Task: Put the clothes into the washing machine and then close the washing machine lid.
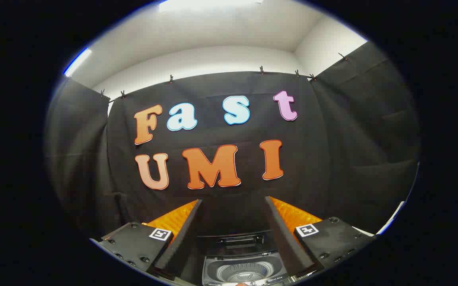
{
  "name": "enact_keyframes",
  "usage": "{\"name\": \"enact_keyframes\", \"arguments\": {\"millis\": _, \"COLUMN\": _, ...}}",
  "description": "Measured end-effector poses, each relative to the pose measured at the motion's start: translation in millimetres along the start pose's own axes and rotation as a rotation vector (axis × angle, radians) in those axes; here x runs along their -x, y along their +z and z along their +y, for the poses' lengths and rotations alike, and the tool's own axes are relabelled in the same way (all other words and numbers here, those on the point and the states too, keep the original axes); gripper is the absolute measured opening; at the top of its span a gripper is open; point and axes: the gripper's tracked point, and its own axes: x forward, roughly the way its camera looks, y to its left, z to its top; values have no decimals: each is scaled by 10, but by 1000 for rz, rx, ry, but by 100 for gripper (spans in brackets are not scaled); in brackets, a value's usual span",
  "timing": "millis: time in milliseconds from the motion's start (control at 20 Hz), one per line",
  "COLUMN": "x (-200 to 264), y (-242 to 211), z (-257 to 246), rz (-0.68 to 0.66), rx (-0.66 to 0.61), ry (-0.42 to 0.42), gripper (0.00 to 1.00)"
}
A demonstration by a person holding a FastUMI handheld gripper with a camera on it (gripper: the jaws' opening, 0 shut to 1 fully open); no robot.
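The gripper (233,206) is pointing forward toward the black cloth wall (332,159) of the booth, and its two fingers are standing spread apart with a wide gap between them, pinching nothing. Each finger is showing a dark inner pad and an orange ribbed outer face (175,218), and each is sitting on a black mounting block carrying a small square black-and-white marker (160,234). Below and between the bases of the fingers, the washing machine (245,268) is lying low in the gripper view, a top-loading model seen from above. Its lid (241,240) is standing open, tipped back toward the cloth wall, and the round drum opening (239,273) is showing grey ribbed walls and a circular base inside. A small pale reddish patch is peeking in just at the near rim of the machine, too little of it visible to tell what it is. No clear view of the clothes is offered, so whether any are inside the drum cannot be told. The cloth wall is hanging from small clips (261,70) along its top edge, with further black panels folding in at both sides. Above it, a white wall (197,59) and ceiling are showing, with a bright light strip (77,62) glowing at the upper left.
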Motion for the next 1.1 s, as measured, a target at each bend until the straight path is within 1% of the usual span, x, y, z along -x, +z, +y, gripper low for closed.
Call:
{"name": "enact_keyframes", "arguments": {"millis": 450, "x": 26, "y": 22, "z": -64, "rz": -5, "rx": -12, "ry": 27, "gripper": 98}}
{"name": "enact_keyframes", "arguments": {"millis": 900, "x": 111, "y": 57, "z": -105, "rz": -23, "rx": -14, "ry": -4, "gripper": 98}}
{"name": "enact_keyframes", "arguments": {"millis": 1100, "x": 95, "y": 15, "z": 27, "rz": -18, "rx": -25, "ry": -1, "gripper": 98}}
